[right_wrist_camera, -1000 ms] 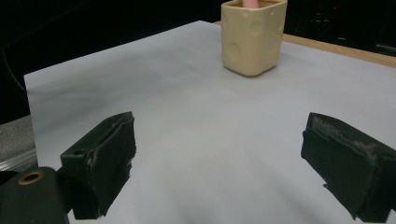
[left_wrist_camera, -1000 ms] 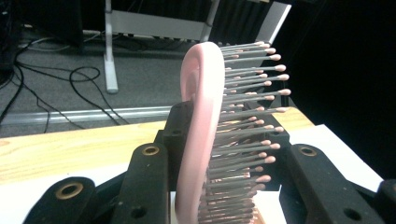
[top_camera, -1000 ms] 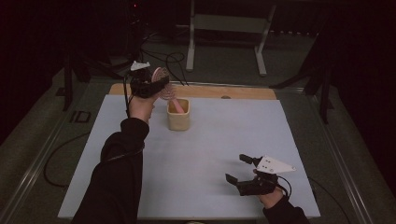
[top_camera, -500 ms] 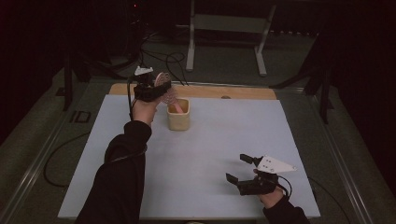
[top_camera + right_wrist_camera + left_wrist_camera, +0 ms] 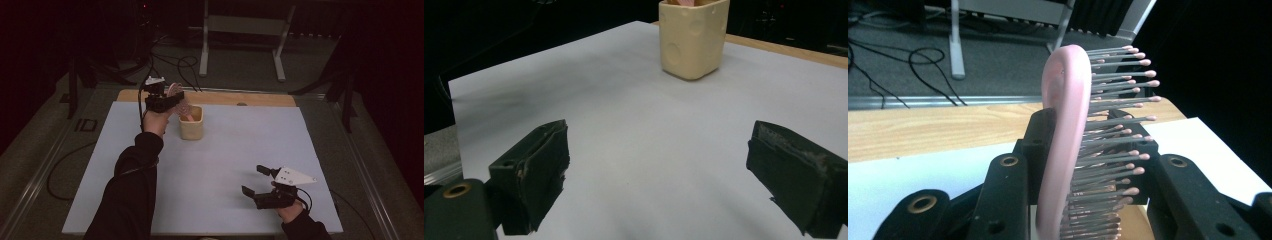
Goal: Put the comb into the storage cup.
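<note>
My left fingers stayed clamped on the pink brush and had dropped lower than a second ago, handle now dipping into the cup. Nearly stowed, I'd say. Right fingers sat wide open and empty on the bench.

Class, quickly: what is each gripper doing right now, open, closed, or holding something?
Left gripper: closed on the pink plastic hairbrush with pink-tipped bristles, above the cream cup.
Right gripper: open, holding nothing, low over the white table mat.
</note>
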The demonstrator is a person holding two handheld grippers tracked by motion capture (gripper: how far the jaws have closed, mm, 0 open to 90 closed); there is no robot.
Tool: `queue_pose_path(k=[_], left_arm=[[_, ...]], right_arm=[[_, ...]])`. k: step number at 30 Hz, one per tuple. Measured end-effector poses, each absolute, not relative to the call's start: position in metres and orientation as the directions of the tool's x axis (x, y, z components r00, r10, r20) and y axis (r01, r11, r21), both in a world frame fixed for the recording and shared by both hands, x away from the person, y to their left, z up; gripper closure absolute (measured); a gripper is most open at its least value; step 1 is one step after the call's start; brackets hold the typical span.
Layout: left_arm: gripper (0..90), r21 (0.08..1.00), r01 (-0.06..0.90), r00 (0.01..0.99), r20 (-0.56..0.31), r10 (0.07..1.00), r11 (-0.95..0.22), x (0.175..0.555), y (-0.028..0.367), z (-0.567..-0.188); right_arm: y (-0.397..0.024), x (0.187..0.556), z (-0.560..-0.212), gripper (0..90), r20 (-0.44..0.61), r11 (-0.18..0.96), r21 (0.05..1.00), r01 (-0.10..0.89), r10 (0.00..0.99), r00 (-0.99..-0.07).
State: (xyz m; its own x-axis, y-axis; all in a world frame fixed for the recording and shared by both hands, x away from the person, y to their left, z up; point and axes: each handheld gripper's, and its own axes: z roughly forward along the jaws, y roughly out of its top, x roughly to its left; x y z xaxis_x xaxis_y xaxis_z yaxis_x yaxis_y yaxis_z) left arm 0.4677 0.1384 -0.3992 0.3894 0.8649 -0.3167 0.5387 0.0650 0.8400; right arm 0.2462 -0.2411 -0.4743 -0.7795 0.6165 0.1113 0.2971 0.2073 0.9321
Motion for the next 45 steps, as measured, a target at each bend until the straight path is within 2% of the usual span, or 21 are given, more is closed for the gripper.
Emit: queue_pose_path(k=[25,29,34,38,42,45], left_arm=[[62.7,0.841,0.538,0.380,-0.306,0.873,0.061,0.475,0.147,-0.406],[51.1,0.833,0.549,0.367,-0.311,0.877,0.066,0.476,0.147,-0.406],[29.2,0.832,0.553,0.355,-0.292,0.888,0.052,0.474,0.144,-0.399],[15.3,0.829,0.558,0.356,-0.282,0.891,0.039,0.473,0.143,-0.396],[6.8,0.828,0.560,0.378,-0.268,0.886,0.012,0.471,0.143,-0.393],[4.0,0.835,0.550,0.387,-0.271,0.881,0.015,0.468,0.142,-0.391]], right_arm=[[-0.241,0.247,-0.475,9.8,0.117,0.205,0.931,0.302,0.616,-0.779],[-0.241,0.247,-0.475,9.8,0.117,0.208,0.930,0.304,0.617,-0.779],[-0.242,0.247,-0.475,9.7,0.120,0.205,0.929,0.307,0.619,-0.776],[-0.242,0.247,-0.475,9.7,0.122,0.202,0.930,0.307,0.619,-0.776],[-0.242,0.247,-0.474,9.8,0.121,0.200,0.931,0.306,0.621,-0.774],[-0.242,0.247,-0.474,9.8,0.119,0.202,0.931,0.305,0.622,-0.774]])
